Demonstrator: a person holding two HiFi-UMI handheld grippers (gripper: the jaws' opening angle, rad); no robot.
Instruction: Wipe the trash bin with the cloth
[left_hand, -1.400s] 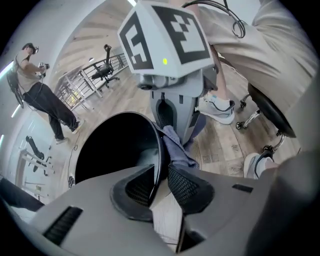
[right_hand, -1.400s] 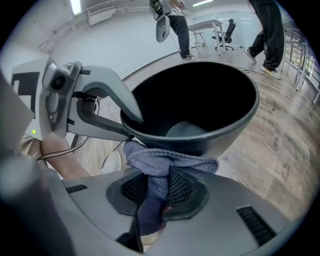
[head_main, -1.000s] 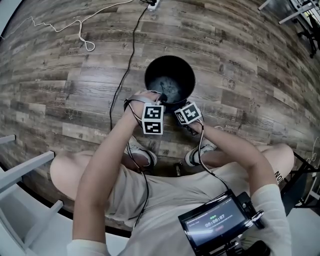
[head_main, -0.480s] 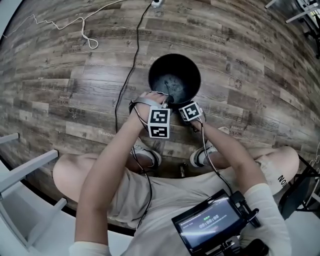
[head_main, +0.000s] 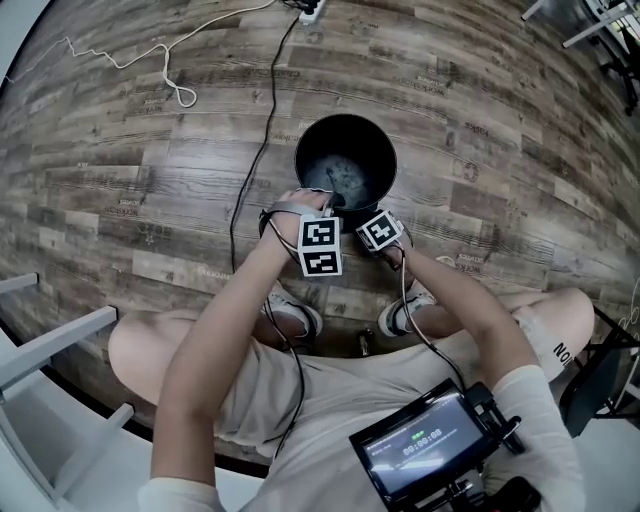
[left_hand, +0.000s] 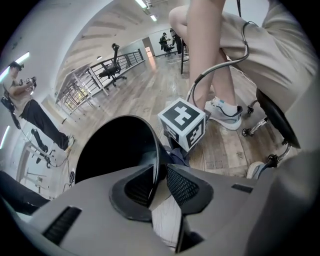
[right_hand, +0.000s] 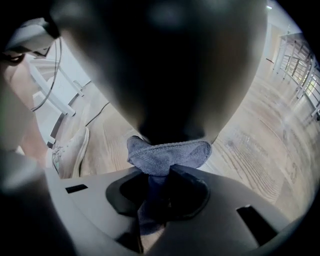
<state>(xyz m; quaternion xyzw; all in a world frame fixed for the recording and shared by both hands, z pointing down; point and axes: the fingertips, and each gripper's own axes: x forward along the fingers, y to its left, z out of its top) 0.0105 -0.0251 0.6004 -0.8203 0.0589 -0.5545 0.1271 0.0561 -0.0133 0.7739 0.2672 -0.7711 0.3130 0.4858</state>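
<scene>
In the head view, the right gripper (head_main: 372, 224) has sunk since a second ago. It now sits lower against the near outer side of the trash bin (head_main: 345, 165), which stands on the wood floor (head_main: 150, 170) between the person's feet. This looks like a downward wiping stroke under way. The left gripper (head_main: 326, 203) has kept its place at the near rim. Both forearms reach forward with the tools pointing steeply down.

In the left gripper view, the jaws are pinching the bin's thin rim. They have just eased open a touch, but the rim still sits between the pads, so the bin appears steadied.

In the right gripper view, the jaws are pressed together on a bunched blue cloth (right_hand: 167, 154). Its fold is pushed against the bin's dark wall just above the floor, near the bottom of the stroke.
</scene>
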